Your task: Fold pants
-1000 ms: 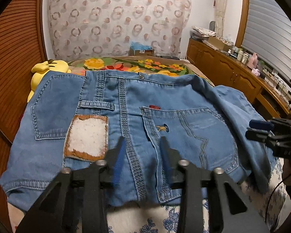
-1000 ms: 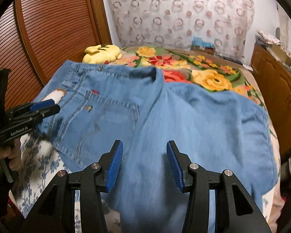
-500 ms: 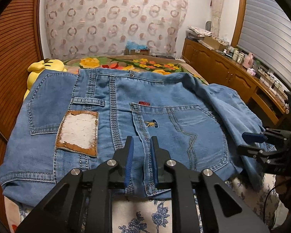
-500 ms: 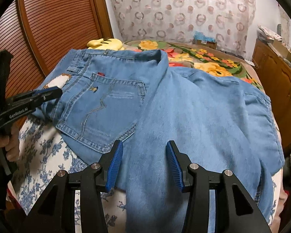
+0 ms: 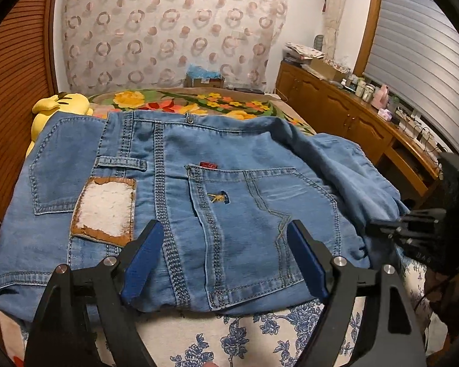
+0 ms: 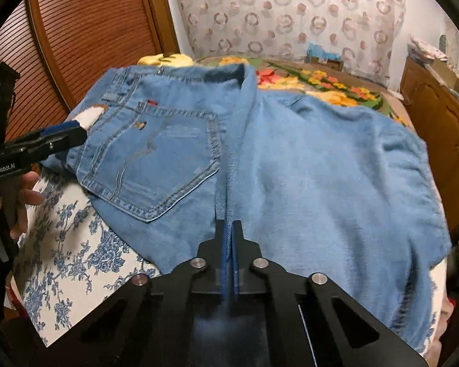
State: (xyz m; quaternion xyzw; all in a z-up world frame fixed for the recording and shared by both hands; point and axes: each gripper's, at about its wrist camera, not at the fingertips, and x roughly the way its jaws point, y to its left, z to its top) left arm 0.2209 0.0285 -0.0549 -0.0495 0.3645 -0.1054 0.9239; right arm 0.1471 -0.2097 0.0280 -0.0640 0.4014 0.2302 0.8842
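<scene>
Blue denim pants [image 5: 229, 159] lie spread on the bed, seat side up, with a white leather-edged patch [image 5: 105, 208] and a back pocket [image 5: 260, 214]. My left gripper [image 5: 223, 224] hangs over their near edge. Its jaws are opening wide, the denim lies below them, and the pads press on nothing. In the right wrist view the pant leg [image 6: 321, 168] stretches away to the right. My right gripper [image 6: 229, 223] is shut on a raised ridge of that denim beside the pocket [image 6: 156, 159]. Each gripper shows in the other's view: right gripper [image 5: 373, 224], left gripper [image 6: 76, 133].
The bed has a white sheet with blue flowers [image 5: 229, 336] and a bright floral cover [image 5: 168, 101] behind. A yellow plush toy [image 5: 58, 107] lies by the wooden slatted door [image 6: 91, 30]. A wooden sideboard [image 5: 352, 122] runs along the right. A hand [image 6: 24, 195] holds the left gripper.
The left jaws narrowed almost together, then sprang wide apart. The right jaws went from half open to shut, pinching a ridge of denim. The right gripper drew slightly nearer the fabric.
</scene>
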